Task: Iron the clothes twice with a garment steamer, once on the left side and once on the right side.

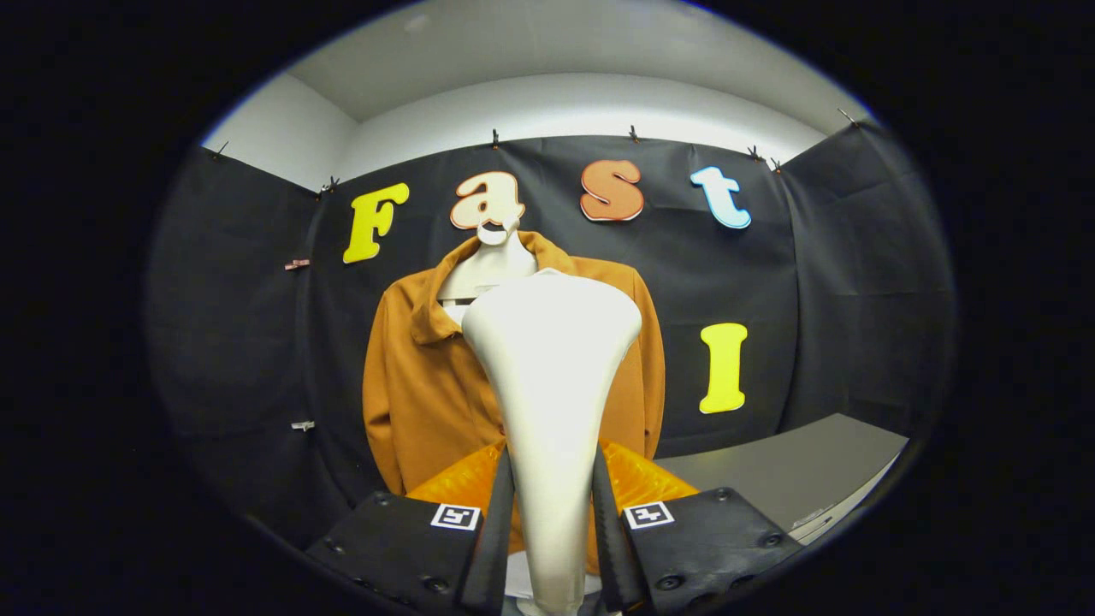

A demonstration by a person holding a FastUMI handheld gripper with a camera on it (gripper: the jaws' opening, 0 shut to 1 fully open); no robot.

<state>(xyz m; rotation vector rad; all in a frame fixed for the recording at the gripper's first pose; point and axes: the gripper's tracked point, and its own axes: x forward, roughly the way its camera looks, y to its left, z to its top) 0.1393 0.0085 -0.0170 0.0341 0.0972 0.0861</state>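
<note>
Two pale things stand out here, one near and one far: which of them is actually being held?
The white steamer, the near one: the gripper has its jaws pressed against both sides of the handle. The mannequin neck stands farther back, wearing the brown shirt.

A grey worktop (796,470) stands to the right, against the black cloth wall. Its surface is flat and plain. It sits beyond the tool's fingers, beside the brown shirt (428,385).

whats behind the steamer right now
The tongs are shut on the steamer. Behind it hangs an orange shirt on a mannequin. The steamer covers the shirt's middle front.
</note>
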